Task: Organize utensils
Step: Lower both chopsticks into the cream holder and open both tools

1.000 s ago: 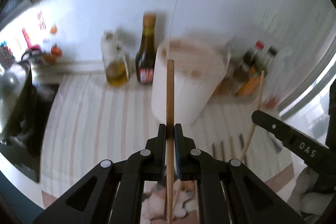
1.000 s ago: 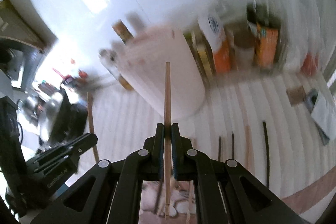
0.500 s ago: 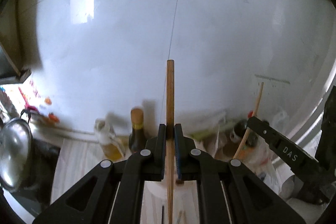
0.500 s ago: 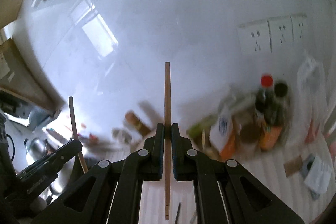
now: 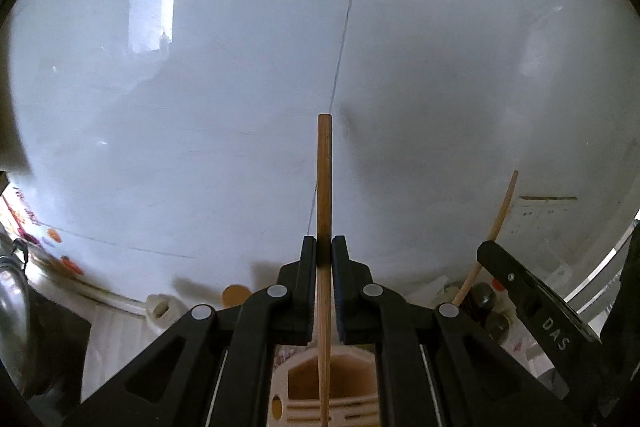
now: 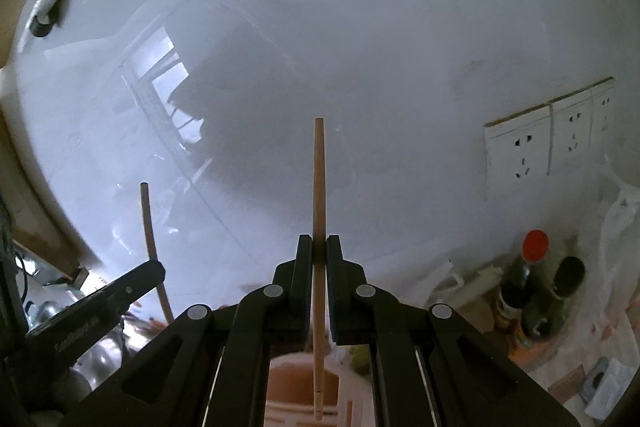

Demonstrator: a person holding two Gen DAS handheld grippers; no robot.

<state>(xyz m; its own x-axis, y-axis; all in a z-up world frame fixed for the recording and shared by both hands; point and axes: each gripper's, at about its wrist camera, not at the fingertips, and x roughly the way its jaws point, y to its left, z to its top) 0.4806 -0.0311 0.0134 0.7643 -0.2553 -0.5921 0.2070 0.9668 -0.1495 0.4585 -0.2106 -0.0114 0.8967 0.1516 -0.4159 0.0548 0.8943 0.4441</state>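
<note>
White kitchen wall (image 5: 240, 107) fills most of both views, but start close in. Right under the left gripper (image 5: 324, 251) sits the open top of a pale utensil holder (image 5: 332, 375) with slots in its side. The left gripper's jaws are squeezed tight on a brown wooden chopstick (image 5: 324, 179). The stick stands almost straight up, and its low end hangs over the holder's mouth.

The right gripper (image 6: 319, 251) does the same job. Its jaws are clamped on a thinner, lighter chopstick (image 6: 319, 179), and the bottom tip of that one hangs just above the holder's rim (image 6: 304, 379). Each camera also sees the other gripper off to its side, with its stick poking up.

A bit farther back are sauce bottles (image 6: 528, 279) — one has a red cap — and a white plastic bag (image 6: 616, 227). On the wall behind them is a row of power sockets (image 6: 548, 147).

The step looks like this: both chopsticks are picked up and held over the holder, ready to drop in. Next, I think each stick should go down tip first into the opening, kept straight so it does not hit the rim — and only then should the jaws let go. The two sticks are close, so they could bump each other.
</note>
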